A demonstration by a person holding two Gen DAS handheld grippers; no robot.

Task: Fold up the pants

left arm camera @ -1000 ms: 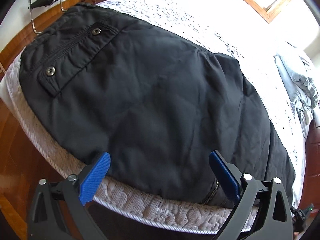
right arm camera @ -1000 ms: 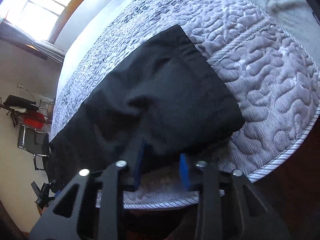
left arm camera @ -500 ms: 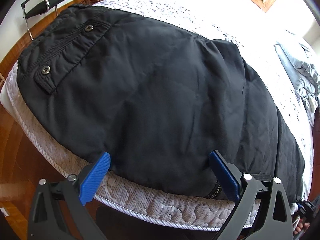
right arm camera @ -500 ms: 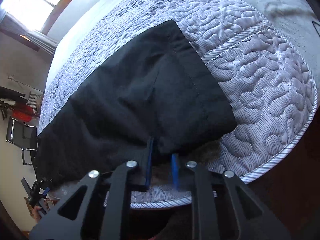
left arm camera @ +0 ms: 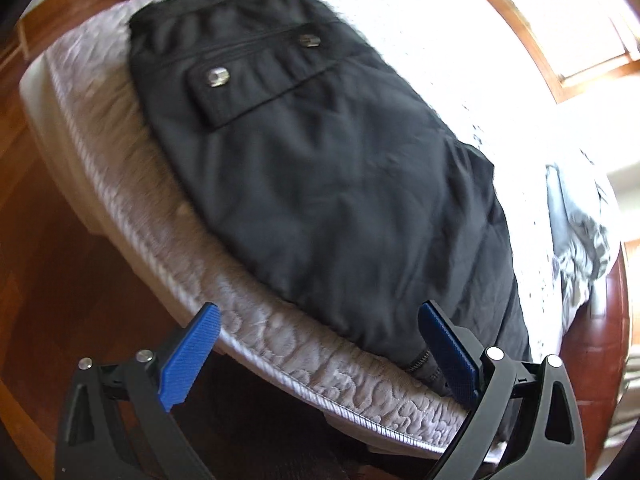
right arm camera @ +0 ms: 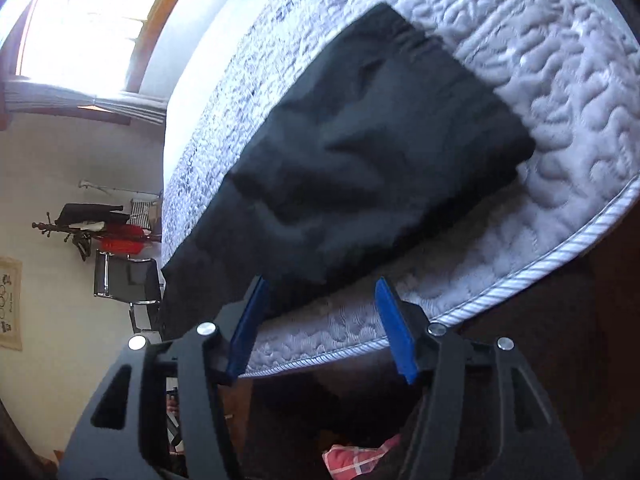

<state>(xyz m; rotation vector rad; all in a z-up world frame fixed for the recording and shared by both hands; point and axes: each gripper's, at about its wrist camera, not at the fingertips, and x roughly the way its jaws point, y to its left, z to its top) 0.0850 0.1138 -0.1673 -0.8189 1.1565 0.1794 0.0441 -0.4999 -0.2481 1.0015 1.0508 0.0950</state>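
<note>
Left wrist view. The black pants (left arm camera: 340, 184) lie spread along the near edge of the bed, on a pale quilted bedspread (left arm camera: 132, 208). A flapped pocket (left arm camera: 256, 80) with two metal snaps (left arm camera: 217, 77) lies toward the far end of the garment; a zipper end (left arm camera: 420, 360) shows at the near hem. The left gripper (left arm camera: 320, 356) hangs over the bed's edge with its jaws spread wide; its blue pads (left arm camera: 190, 356) grip nothing. The right-hand pad stands just beside the near hem by the zipper; contact cannot be judged. A crumpled grey blanket (left arm camera: 580, 240) lies at the far right of the bed, a wood-framed window (left arm camera: 560, 32) glares above it, and a red-brown wooden floor (left arm camera: 60, 260) runs along the left.

Right wrist view. The leg end of the pants (right arm camera: 372, 152) lies flat on the quilted bedspread (right arm camera: 560, 80), its squared hem near the piped edge of the mattress. The right gripper (right arm camera: 320, 328) has just been opening; its jaws stand moderately apart. The near edge of the cloth sits at the tips of the blue pads (right arm camera: 394, 332), unpinched, with bare quilt showing between them. At left stand a window (right arm camera: 88, 20), a coat rack with dark and red garments (right arm camera: 104, 228) and a chrome-framed chair (right arm camera: 124, 280). A red checked cloth (right arm camera: 360, 460) shows below the gripper.
</note>
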